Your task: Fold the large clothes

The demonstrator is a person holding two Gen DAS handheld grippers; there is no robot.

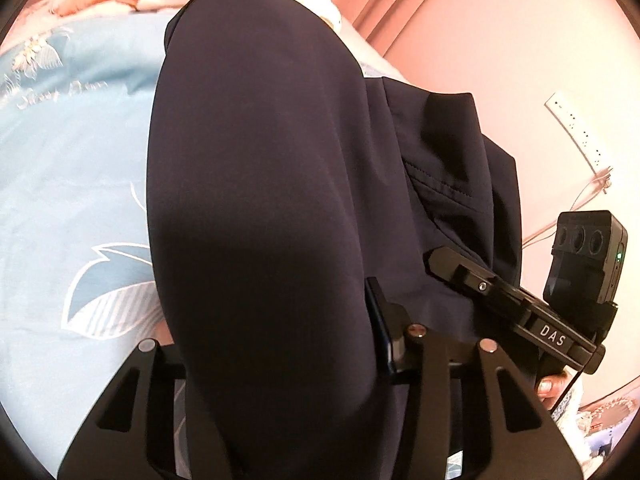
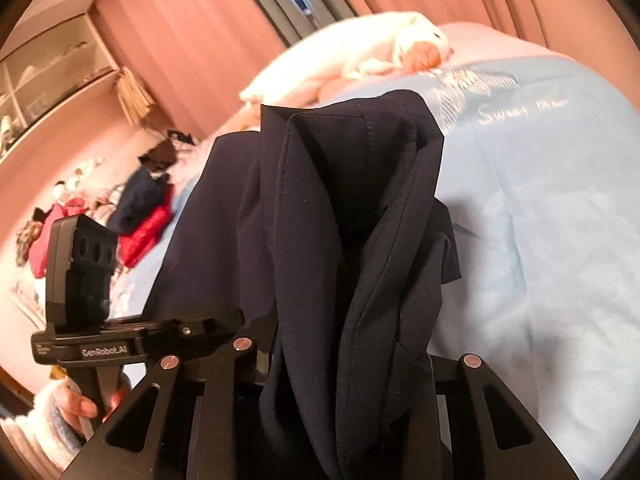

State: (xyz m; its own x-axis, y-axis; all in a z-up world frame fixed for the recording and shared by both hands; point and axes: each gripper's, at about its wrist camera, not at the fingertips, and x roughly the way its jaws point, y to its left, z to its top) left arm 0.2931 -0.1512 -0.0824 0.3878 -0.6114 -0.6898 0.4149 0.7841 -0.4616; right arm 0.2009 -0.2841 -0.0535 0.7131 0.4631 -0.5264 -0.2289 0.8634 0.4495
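Note:
A large dark navy garment (image 1: 260, 184) hangs lifted above the light blue bedspread (image 1: 72, 168). In the left wrist view it drapes over my left gripper (image 1: 280, 360), which is shut on a thick fold of it; the fingertips are hidden under the cloth. My right gripper (image 1: 444, 264) shows at the garment's right edge. In the right wrist view the garment (image 2: 352, 240) bunches with stitched hems and runs down between my right gripper's (image 2: 344, 380) fingers, which are shut on it and hidden. My left gripper (image 2: 236, 318) shows there at the left.
The bedspread (image 2: 540, 220) has leaf prints and lettering. White and peach pillows (image 2: 360, 56) lie at the bed's head. Pink curtains (image 2: 192, 32) hang behind. A pile of red and dark clothes (image 2: 140, 216) lies beside the bed. A white power strip (image 1: 576, 128) hangs on the wall.

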